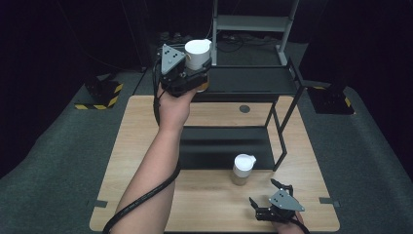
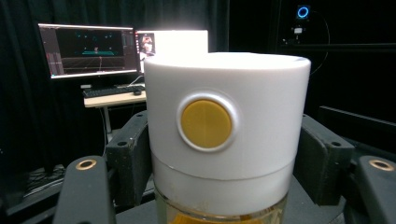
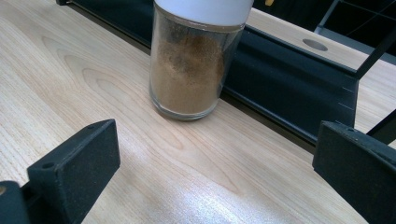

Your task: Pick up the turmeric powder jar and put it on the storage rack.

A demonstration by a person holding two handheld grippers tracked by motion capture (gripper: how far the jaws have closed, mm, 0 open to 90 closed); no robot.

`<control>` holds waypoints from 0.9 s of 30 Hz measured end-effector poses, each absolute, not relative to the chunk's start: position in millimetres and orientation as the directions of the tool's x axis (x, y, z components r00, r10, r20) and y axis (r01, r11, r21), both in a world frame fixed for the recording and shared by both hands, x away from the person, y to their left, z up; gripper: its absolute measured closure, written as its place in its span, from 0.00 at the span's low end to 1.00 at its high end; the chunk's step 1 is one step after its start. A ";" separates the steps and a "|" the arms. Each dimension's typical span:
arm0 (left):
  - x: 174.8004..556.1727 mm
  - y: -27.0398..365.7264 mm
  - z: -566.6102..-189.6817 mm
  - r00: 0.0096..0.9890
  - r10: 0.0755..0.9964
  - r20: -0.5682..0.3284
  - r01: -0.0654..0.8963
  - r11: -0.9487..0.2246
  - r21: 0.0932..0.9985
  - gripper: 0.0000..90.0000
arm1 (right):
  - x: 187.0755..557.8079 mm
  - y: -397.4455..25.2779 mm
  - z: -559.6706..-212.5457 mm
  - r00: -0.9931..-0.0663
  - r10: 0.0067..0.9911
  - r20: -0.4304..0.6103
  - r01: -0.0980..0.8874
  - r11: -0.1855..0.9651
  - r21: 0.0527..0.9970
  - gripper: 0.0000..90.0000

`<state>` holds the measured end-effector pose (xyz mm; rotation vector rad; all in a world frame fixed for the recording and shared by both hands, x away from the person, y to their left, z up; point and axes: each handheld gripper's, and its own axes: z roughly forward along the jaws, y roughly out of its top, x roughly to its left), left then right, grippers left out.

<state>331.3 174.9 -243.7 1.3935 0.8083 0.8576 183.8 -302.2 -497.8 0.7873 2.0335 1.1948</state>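
My left gripper [image 1: 197, 73] is raised over the left end of the black rack's top shelf [image 1: 253, 84], shut on a jar with a white lid [image 1: 197, 52]. In the left gripper view the jar's lid [image 2: 226, 135] has a round yellow button, and the pads [image 2: 128, 156] press both its sides. A second jar [image 1: 242, 169] of brown powder, white-capped, stands on the wooden table [image 1: 141, 146] just in front of the rack's lower shelf [image 1: 219, 146]. My right gripper [image 1: 265, 191] rests open near the table's front edge, a short way from that jar [image 3: 191, 70], touching nothing.
The rack's thin black legs [image 1: 281, 141] stand right of the brown jar. A grey metal stand [image 1: 253, 22] rises behind the table. Yellow-and-black striped bases [image 1: 100, 95] sit on the floor at the left. Monitors [image 2: 88, 49] glow far off in the left gripper view.
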 end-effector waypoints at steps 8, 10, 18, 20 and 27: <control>333.6 177.0 -249.2 0.483 0.876 0.017 -0.046 0.006 0.999 0.34 | 183.9 -302.8 -497.9 -0.613 0.758 -0.223 0.172 0.403 0.899 0.00; 334.0 177.7 -249.7 0.484 0.875 0.017 -0.047 0.006 0.999 0.34 | 183.8 -302.8 -498.0 -0.613 0.758 -0.223 0.172 0.403 0.899 0.00; 333.8 177.2 -247.1 0.484 0.875 0.012 -0.037 0.006 0.999 0.33 | 182.8 -301.5 -498.2 -0.612 0.756 -0.232 0.166 0.410 0.897 0.00; 333.4 176.8 -247.4 0.483 0.875 0.007 -0.037 0.012 0.999 0.31 | 183.0 -301.5 -498.1 -0.612 0.756 -0.232 0.168 0.410 0.896 0.00; 328.6 167.7 -247.8 0.446 0.895 -0.001 -0.029 0.015 0.999 0.01 | 183.2 -302.3 -498.2 -0.613 0.757 -0.226 0.169 0.405 0.898 0.00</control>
